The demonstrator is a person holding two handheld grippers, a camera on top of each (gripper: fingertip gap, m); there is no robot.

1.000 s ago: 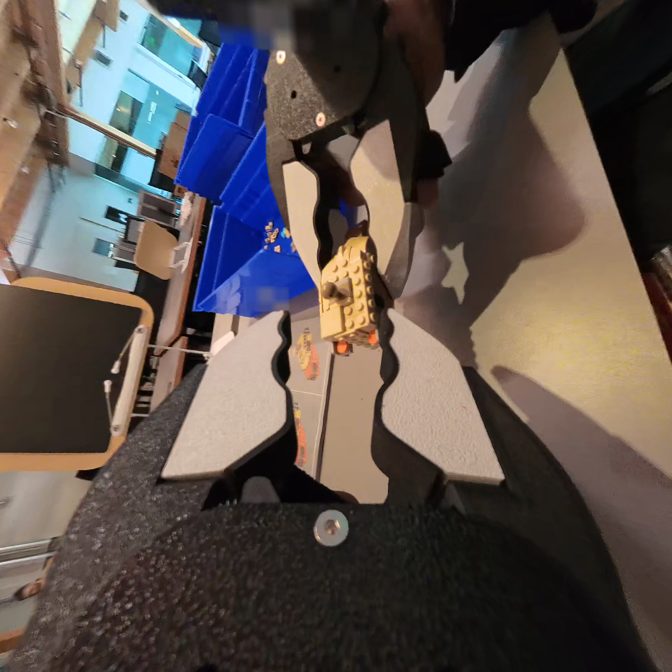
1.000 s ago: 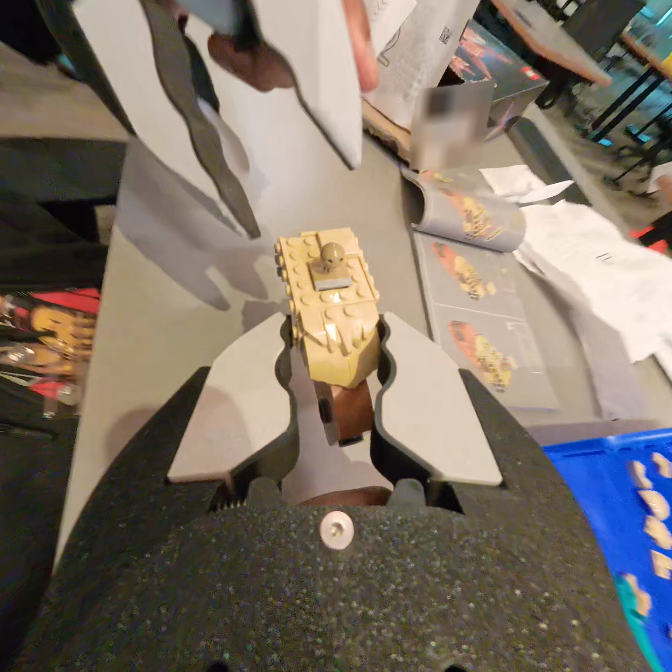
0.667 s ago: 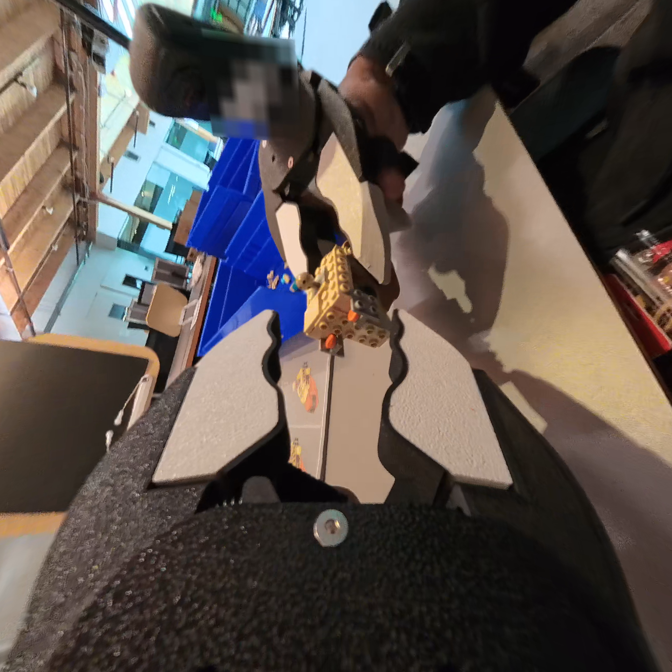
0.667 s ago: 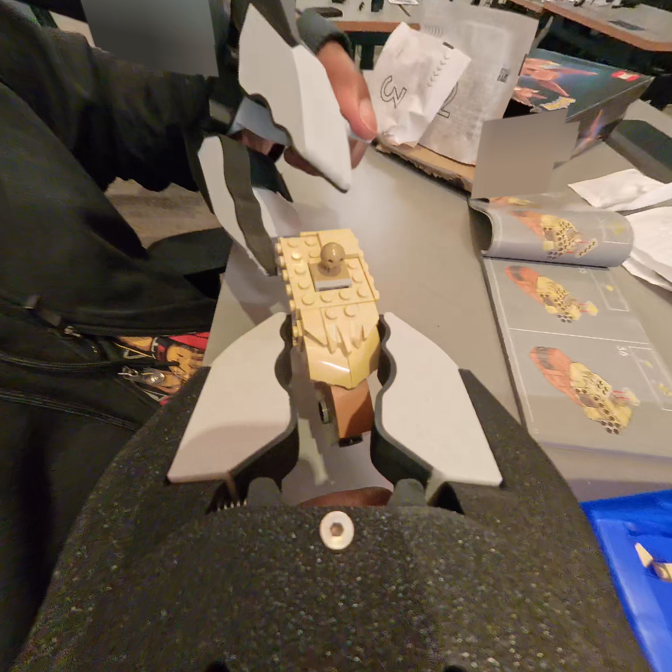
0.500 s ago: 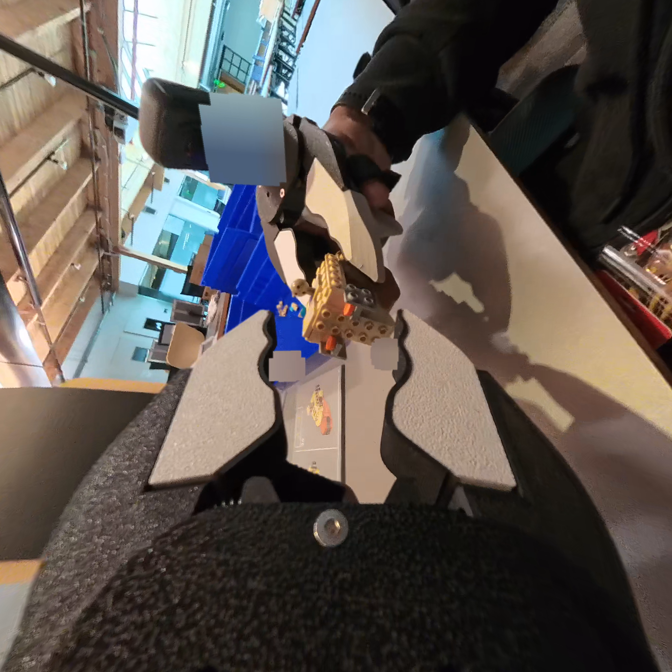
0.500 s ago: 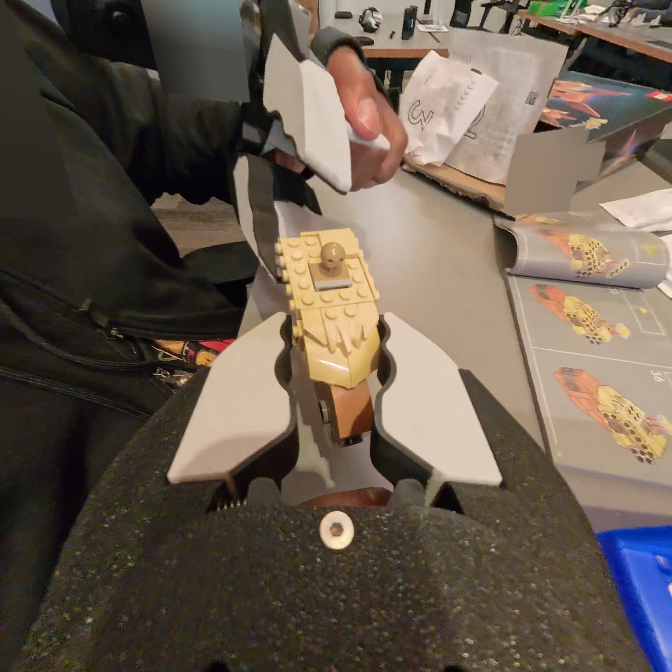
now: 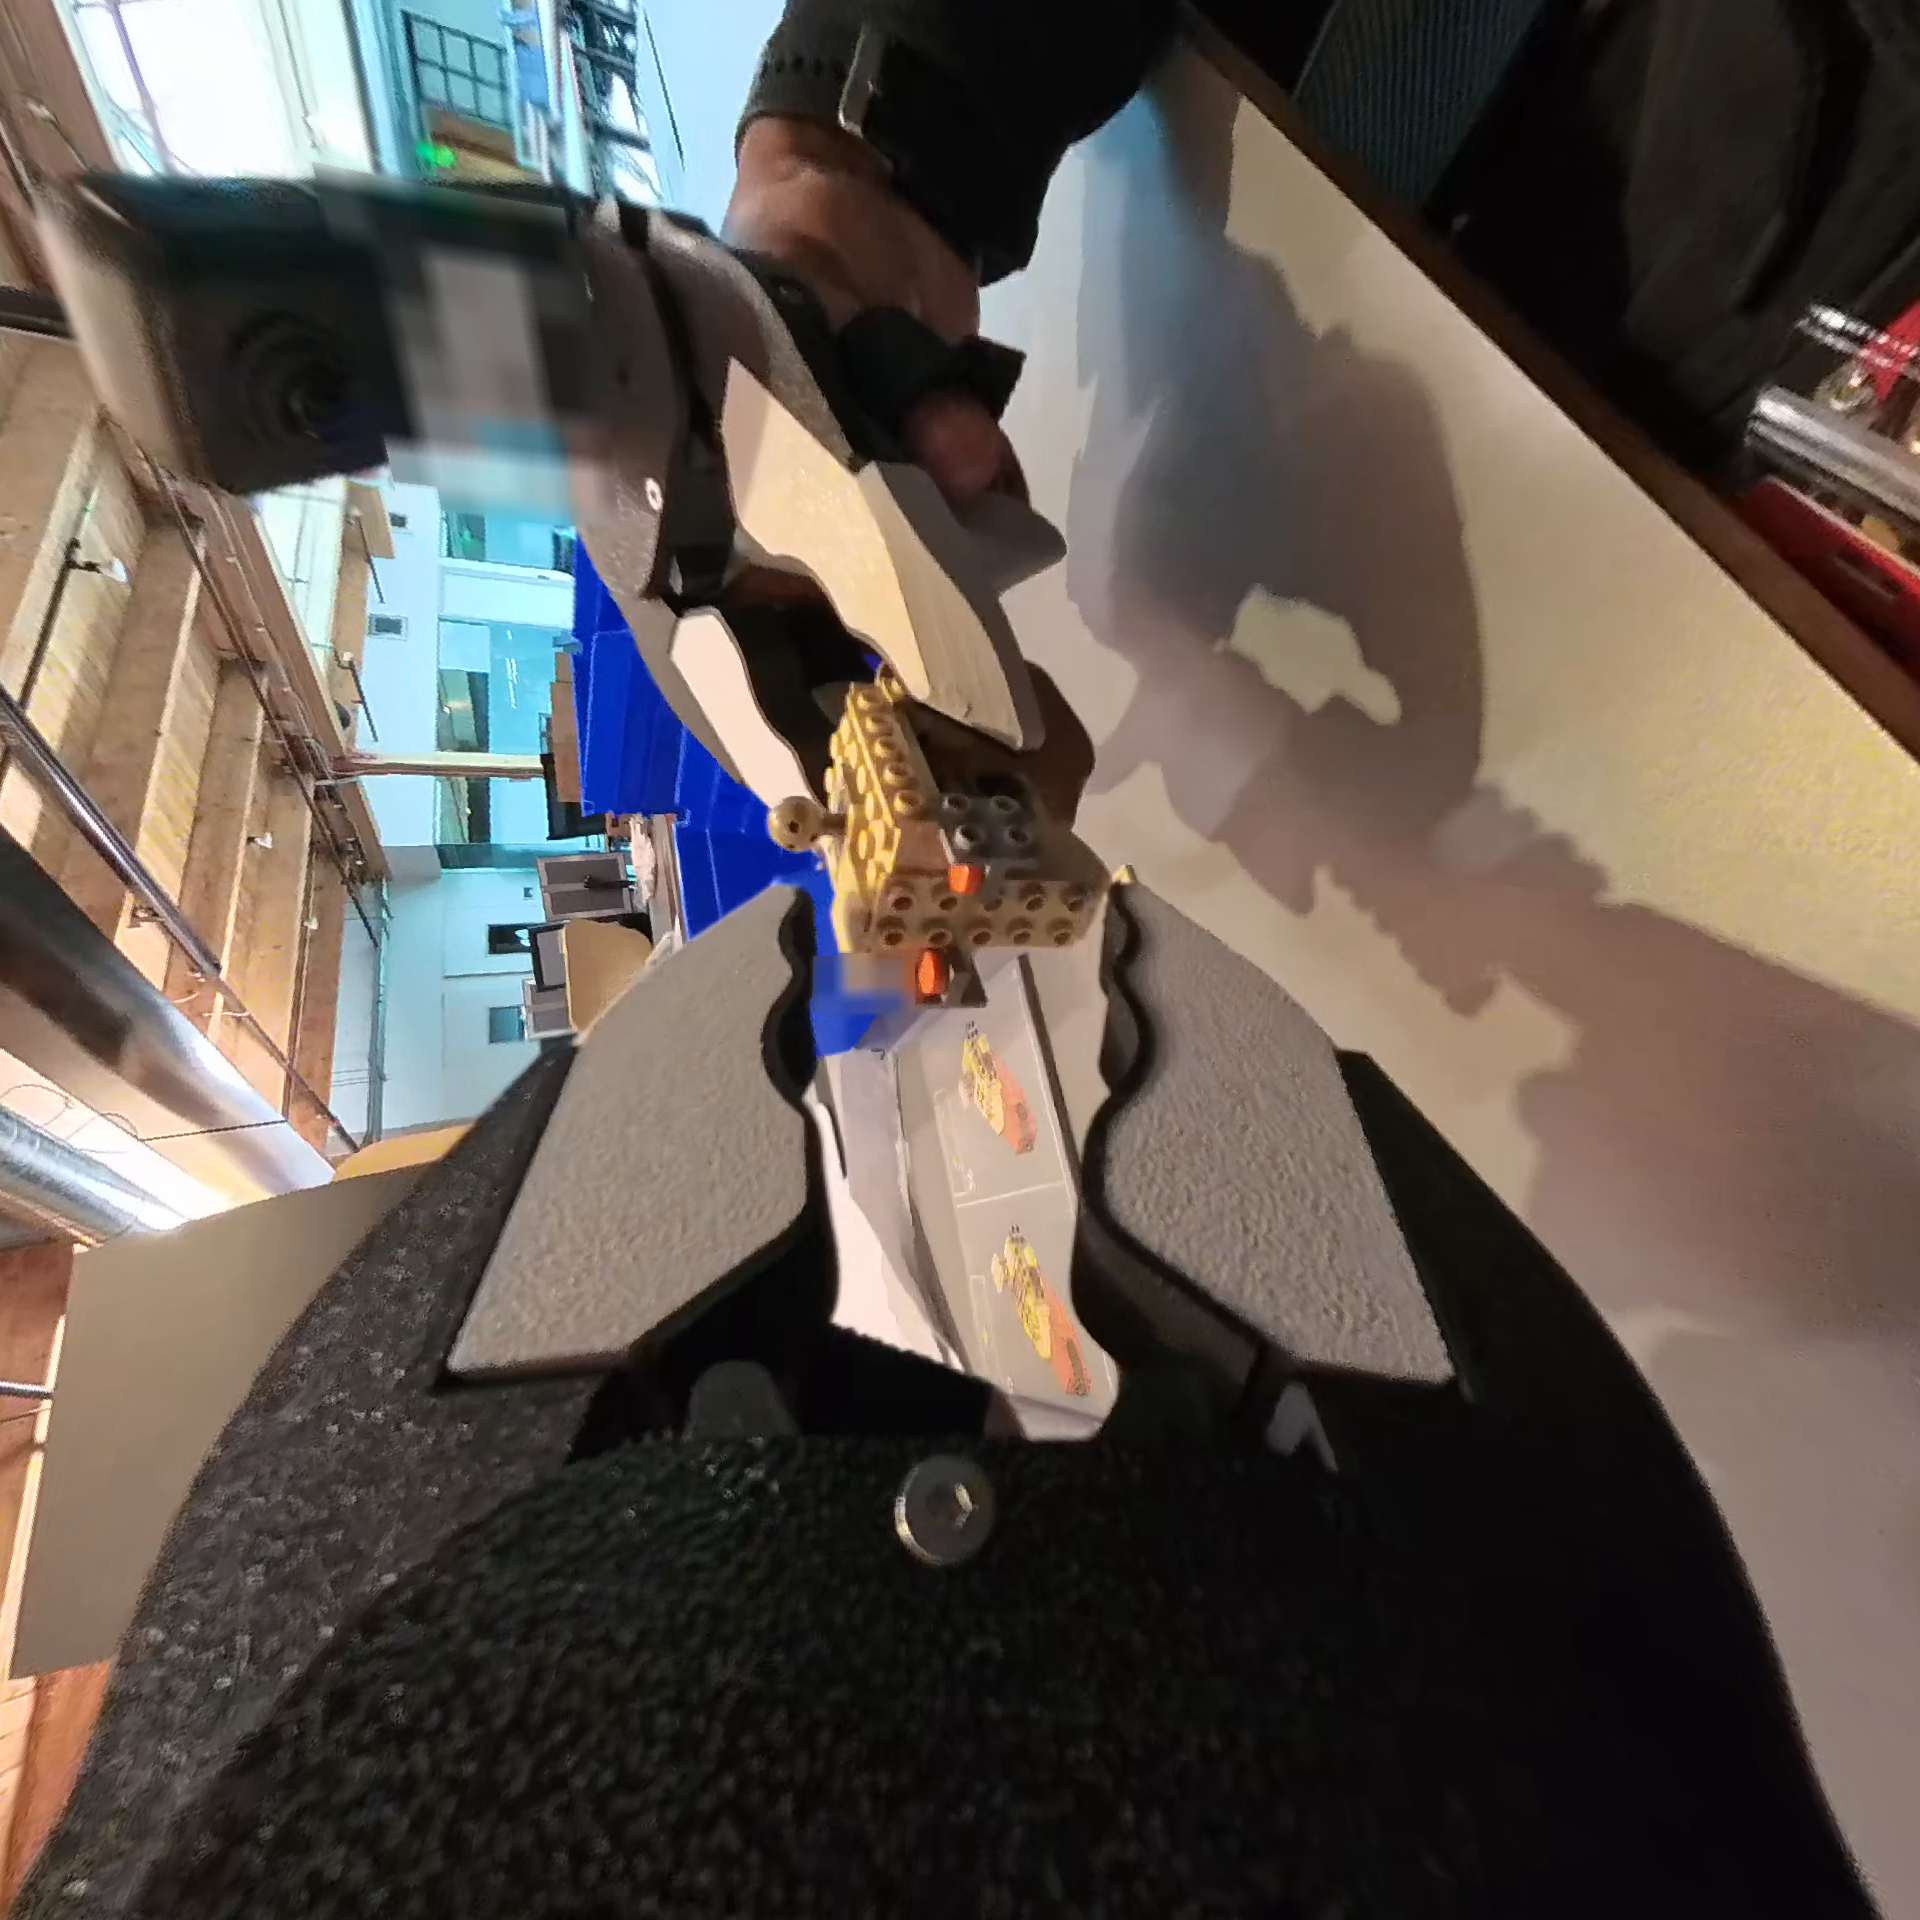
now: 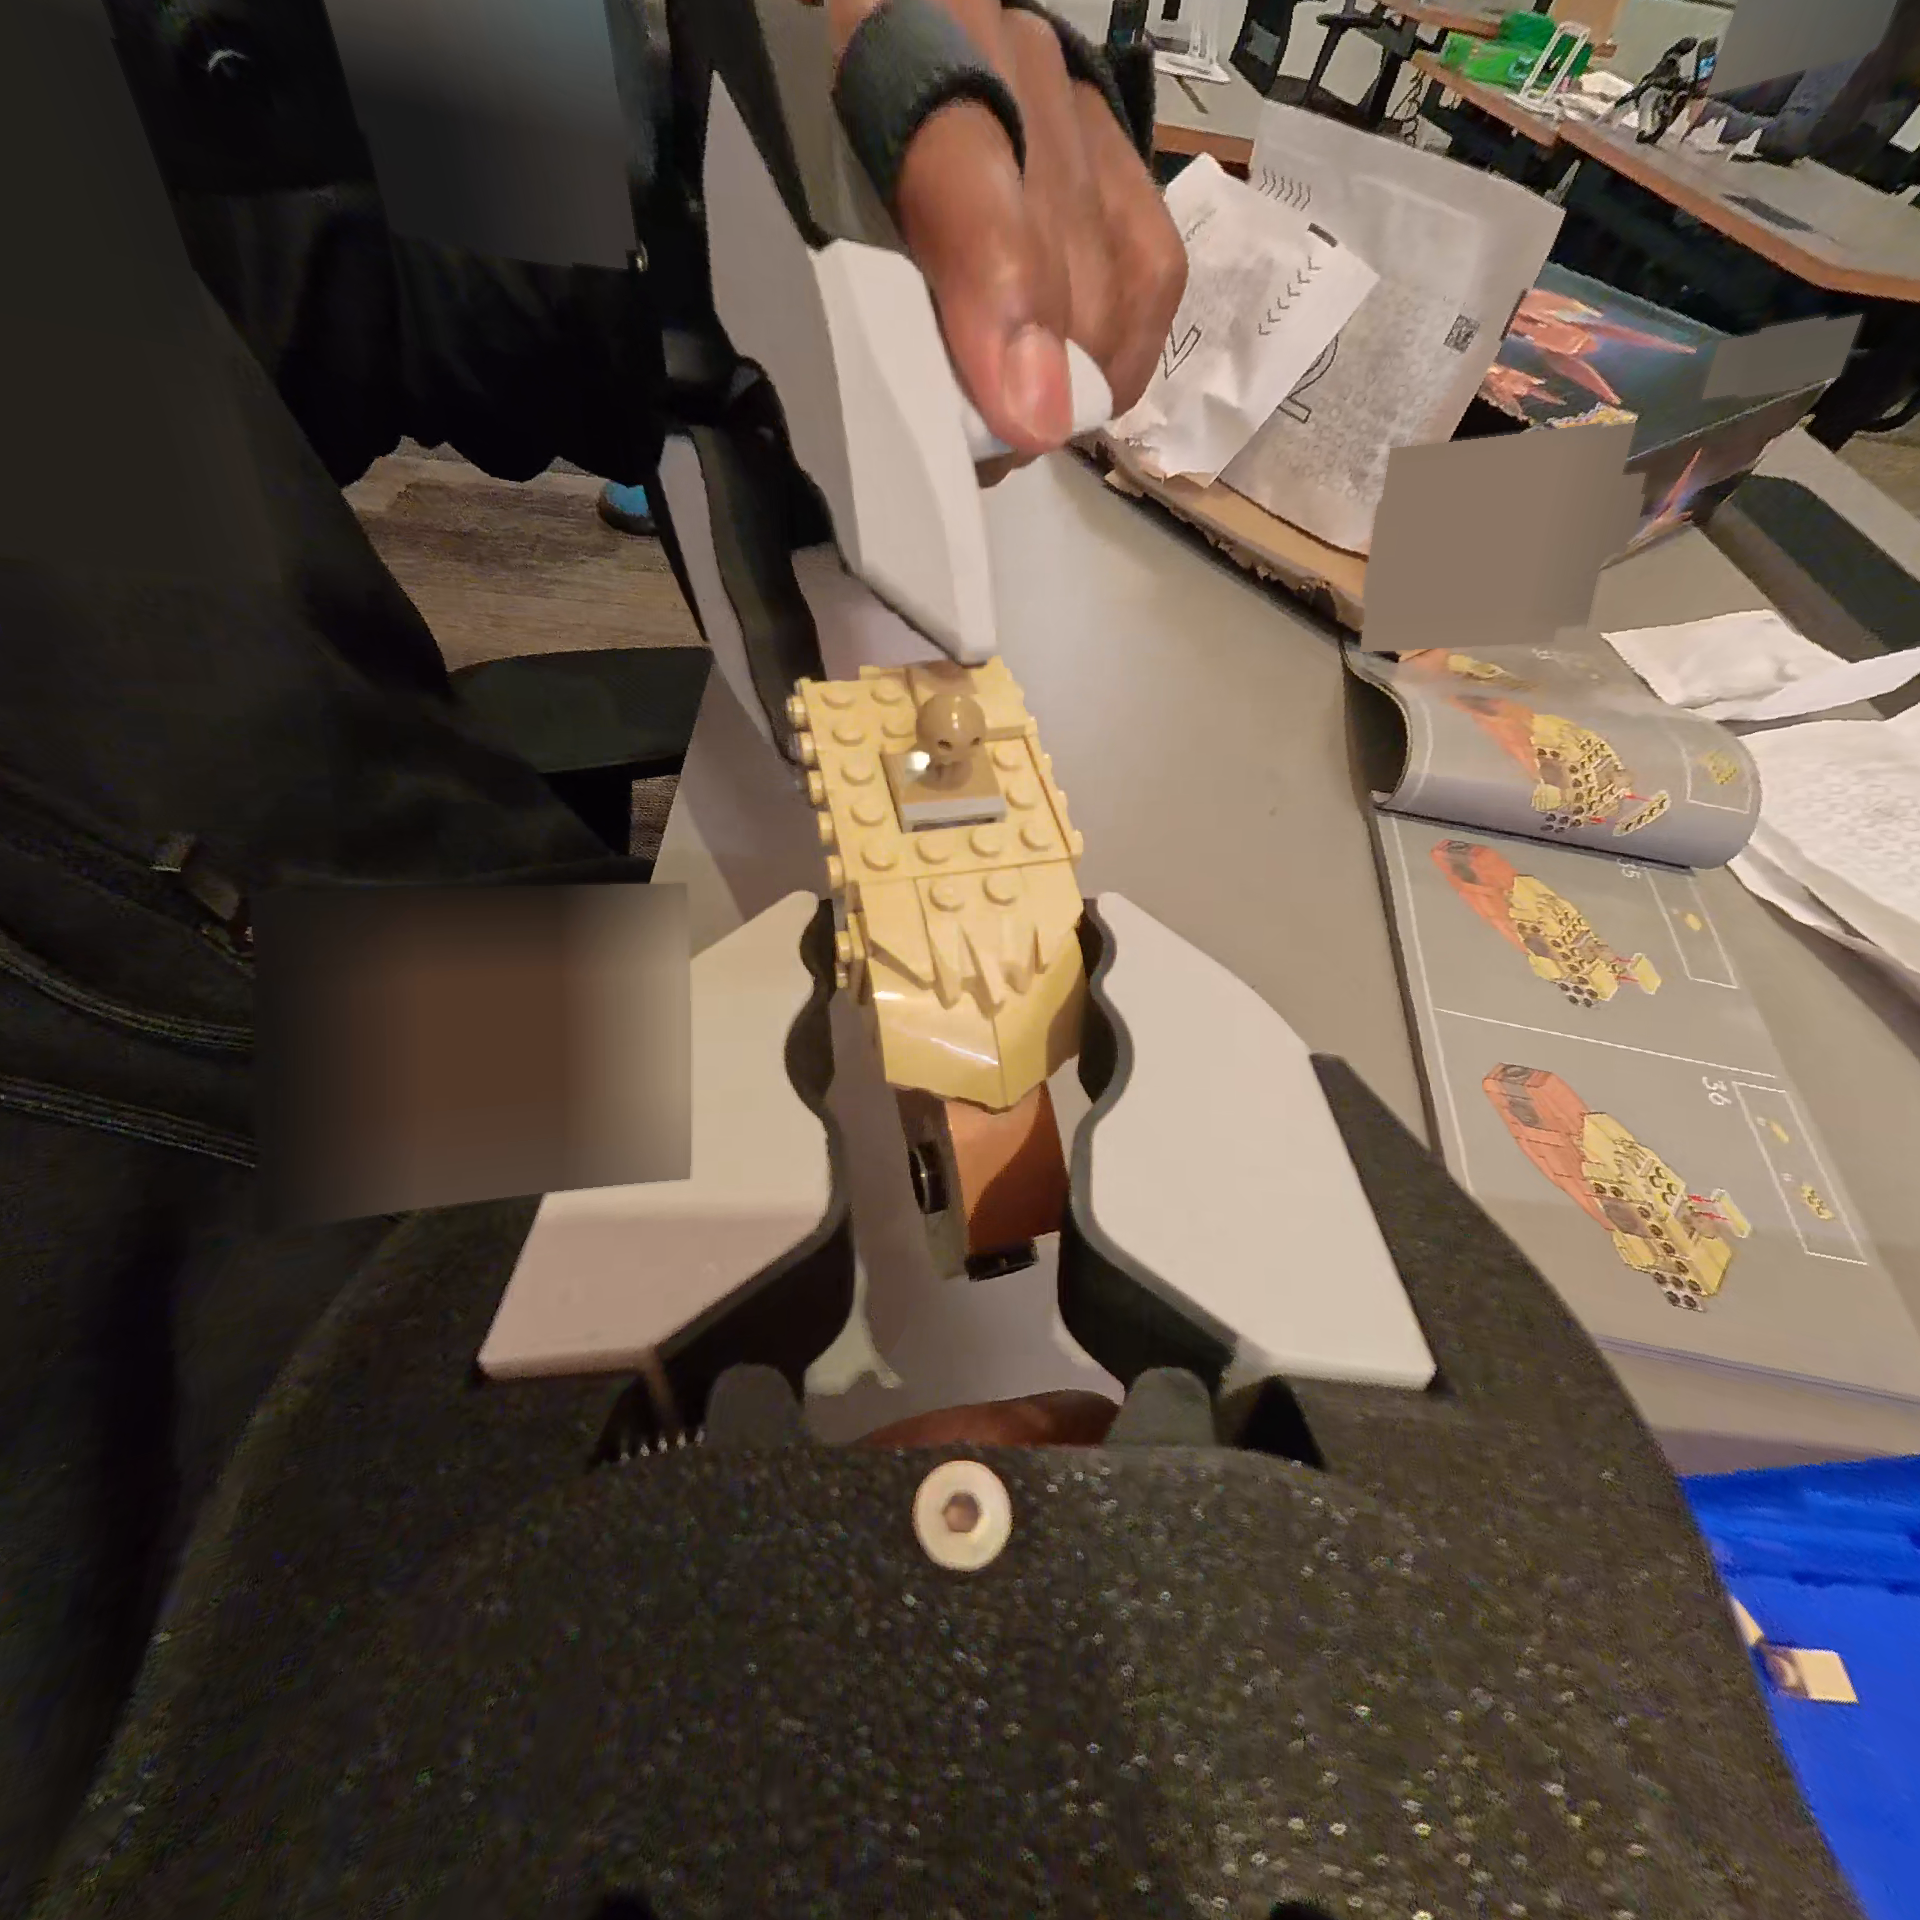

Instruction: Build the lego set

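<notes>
- My right gripper (image 8: 951, 987) is clamped on the tan lego model (image 8: 940, 883), held above the table (image 8: 1195, 727).
- My left gripper (image 7: 951, 971) is spread open, empty, tips near the model's far end.

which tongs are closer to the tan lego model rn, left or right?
Right. The right tongs are shut on the tan lego model, clamping its sides. The left tongs are open, tips just short of the model's far end.

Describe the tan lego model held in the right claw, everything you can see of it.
The tan lego model is a small plastic hull: studded top plates, a grey tile carrying a ball-topped knob, sloped nose pieces, a brown curved part beneath. Its rear shows grey bricks and orange pins. The right claw is shut on its nose, holding it above the grey table; the open left claw faces its rear.
</notes>
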